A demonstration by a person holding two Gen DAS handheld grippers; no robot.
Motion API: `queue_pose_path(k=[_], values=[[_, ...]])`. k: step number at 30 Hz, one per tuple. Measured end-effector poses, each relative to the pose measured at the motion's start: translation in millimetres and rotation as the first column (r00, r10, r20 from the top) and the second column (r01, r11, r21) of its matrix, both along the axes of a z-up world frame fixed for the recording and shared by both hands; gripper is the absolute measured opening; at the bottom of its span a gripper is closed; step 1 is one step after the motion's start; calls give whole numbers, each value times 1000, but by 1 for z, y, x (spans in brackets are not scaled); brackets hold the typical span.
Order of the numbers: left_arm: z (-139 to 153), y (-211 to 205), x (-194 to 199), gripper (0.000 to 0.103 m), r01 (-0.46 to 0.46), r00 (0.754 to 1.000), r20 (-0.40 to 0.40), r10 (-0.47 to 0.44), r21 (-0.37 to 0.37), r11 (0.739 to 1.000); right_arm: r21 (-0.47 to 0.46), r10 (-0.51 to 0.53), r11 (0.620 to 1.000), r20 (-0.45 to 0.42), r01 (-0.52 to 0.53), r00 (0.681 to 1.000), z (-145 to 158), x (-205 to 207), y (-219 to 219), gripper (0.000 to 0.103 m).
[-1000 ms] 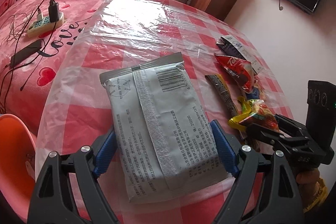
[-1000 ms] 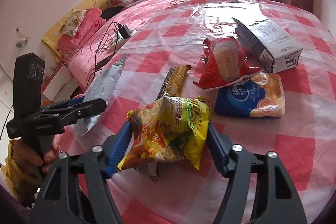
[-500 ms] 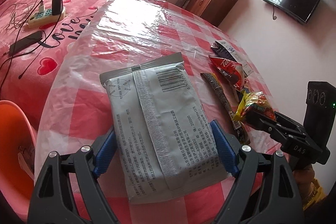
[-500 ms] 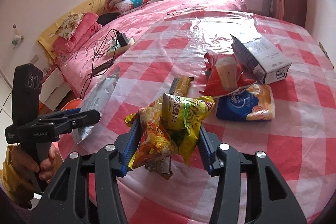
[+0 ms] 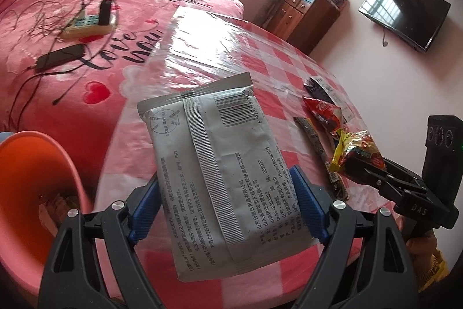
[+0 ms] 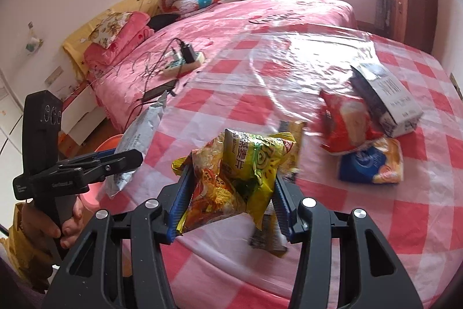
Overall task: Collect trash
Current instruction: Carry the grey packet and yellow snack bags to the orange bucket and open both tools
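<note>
My left gripper (image 5: pixel 227 204) is shut on a grey-white packet (image 5: pixel 215 164) and holds it above the table's left edge, beside an orange bin (image 5: pixel 34 187). My right gripper (image 6: pixel 230 201) is shut on a yellow snack bag (image 6: pixel 243 173) lifted off the checked table (image 6: pixel 361 222); a second small wrapper (image 6: pixel 269 236) hangs under it. On the table lie a red bag (image 6: pixel 347 123), a blue-orange bag (image 6: pixel 373 164), a white carton (image 6: pixel 385 97) and a long dark wrapper (image 5: pixel 315 144). The left gripper and its packet also show in the right wrist view (image 6: pixel 130 161).
A pink bed (image 5: pixel 58 48) lies beyond the table with a power strip (image 5: pixel 86 25), a phone (image 5: pixel 60 57) and cables on it. A wooden cabinet (image 5: pixel 303 16) and a wall TV (image 5: pixel 405 13) are at the far right.
Both grippers have risen and drawn back toward the table's near-left edge with their bags. The orange bin now shows larger under the left gripper.
</note>
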State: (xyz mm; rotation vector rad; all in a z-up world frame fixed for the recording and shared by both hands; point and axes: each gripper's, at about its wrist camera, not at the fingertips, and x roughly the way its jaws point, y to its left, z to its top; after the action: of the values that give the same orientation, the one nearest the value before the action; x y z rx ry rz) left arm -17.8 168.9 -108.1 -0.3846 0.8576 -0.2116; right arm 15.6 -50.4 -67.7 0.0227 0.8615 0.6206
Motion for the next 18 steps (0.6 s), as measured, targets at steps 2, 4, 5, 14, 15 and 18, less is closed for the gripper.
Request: queue_pose_path(k=[2,4,5,14,15,18], values=[[1,10,-5,84,-25,1000,0,25,4,1000,8,26,1000,-4,-26,1000,4,-1,11,52],[1,19,-9,84,-47,999,-1,47,9,999,12,60,998,-1,-60,998,7,-2,24,52],[1,23,-11,84,-57,998,-2,57,12,998,12,72,997,1,-72,997,8,-3,29,52],[-5,83,-41,84,-209,977,-28,211,47,977,0,252,968,29,-252,967,20,-8,104,52],[-6,87,-43,84,-223,974,-32,225,51,974,0,278,961,28,-278,960,20,-9,116,52],[-11,105,-55,84,-274,960,-48,277,64,960,10,331,943,28,-331,943,20,-13,139,52]])
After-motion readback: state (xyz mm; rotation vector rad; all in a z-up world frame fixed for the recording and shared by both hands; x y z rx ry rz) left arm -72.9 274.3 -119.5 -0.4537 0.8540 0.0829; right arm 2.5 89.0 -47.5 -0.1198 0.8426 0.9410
